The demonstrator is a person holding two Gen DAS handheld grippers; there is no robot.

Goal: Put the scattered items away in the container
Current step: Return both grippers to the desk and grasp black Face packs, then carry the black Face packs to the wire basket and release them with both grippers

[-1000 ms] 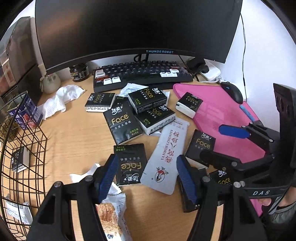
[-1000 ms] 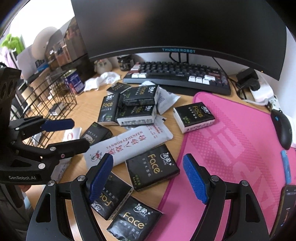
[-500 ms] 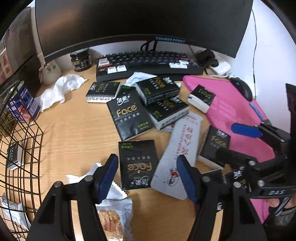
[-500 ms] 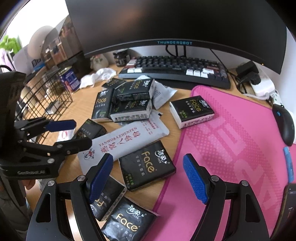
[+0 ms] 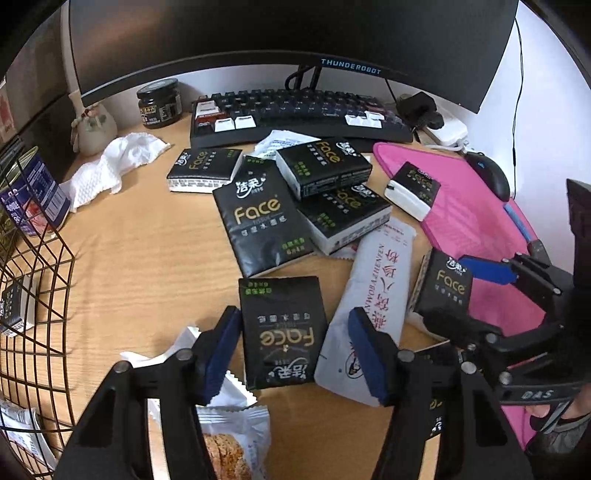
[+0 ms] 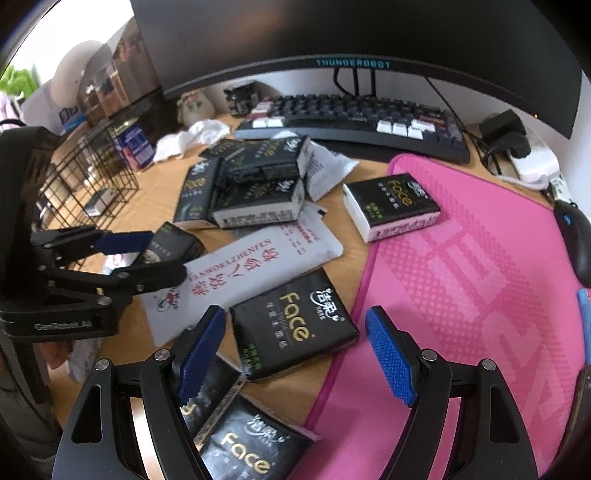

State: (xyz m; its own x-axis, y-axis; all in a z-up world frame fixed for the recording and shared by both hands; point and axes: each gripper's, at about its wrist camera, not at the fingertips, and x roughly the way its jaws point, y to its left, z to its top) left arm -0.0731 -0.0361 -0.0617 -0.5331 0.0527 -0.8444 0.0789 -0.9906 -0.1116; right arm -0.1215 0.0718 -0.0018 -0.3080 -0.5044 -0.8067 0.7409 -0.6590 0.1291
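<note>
The left gripper is spread wide, empty, straddling the flat black "Face" tissue pack on the wooden desk. It should be lowered squarely, pads clear of the white sachet, then closed. The right gripper is also wide apart, holding nothing. The black wire basket waits at left.

Left wrist view: basket at left edge; keyboard at top centre under the monitor; mat at right; tissue packs overlap at centre; sachet lies right of the lowest pack.
</note>
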